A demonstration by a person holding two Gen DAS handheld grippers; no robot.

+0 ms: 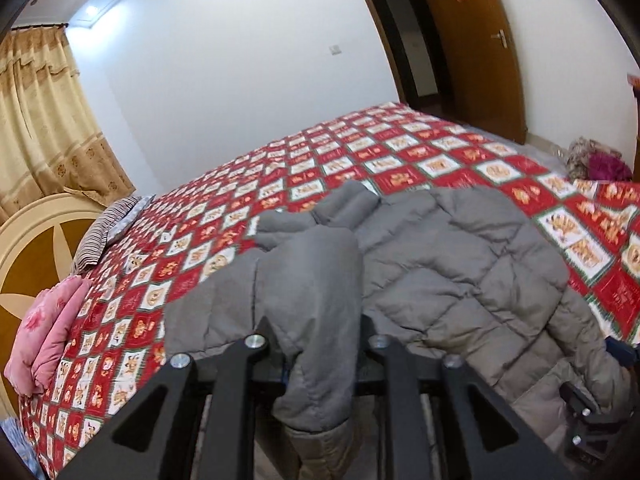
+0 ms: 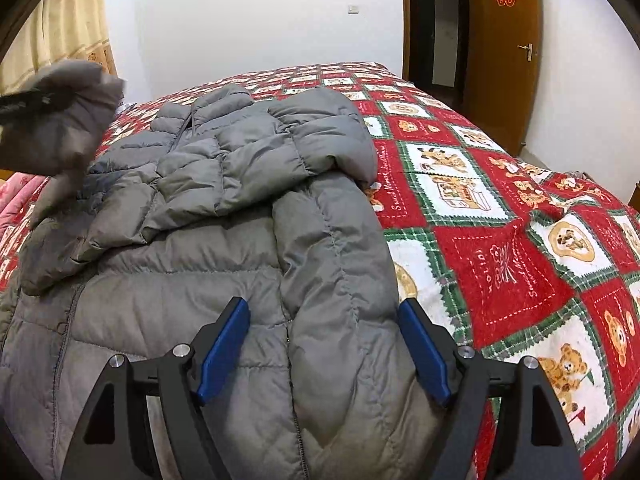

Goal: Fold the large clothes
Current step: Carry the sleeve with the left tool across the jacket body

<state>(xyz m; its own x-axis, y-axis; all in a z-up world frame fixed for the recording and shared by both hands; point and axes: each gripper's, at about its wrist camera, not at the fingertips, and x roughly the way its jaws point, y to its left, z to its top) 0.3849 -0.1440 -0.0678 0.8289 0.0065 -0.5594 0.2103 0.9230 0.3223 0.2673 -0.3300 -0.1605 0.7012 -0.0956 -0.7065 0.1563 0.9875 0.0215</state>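
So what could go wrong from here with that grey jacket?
The puffy sleeve held in the left tongs looks bulky and slick, so it could slip out mid-fold. The right tongs stand open above the jacket, holding nothing, so it may drag across the quilt and bunch up.

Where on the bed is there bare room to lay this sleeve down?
Free: the quilt right of the grey jacket toward the door, and the far stretch below the wall. Crowded: left edge, with the pink bedding and striped pillow.
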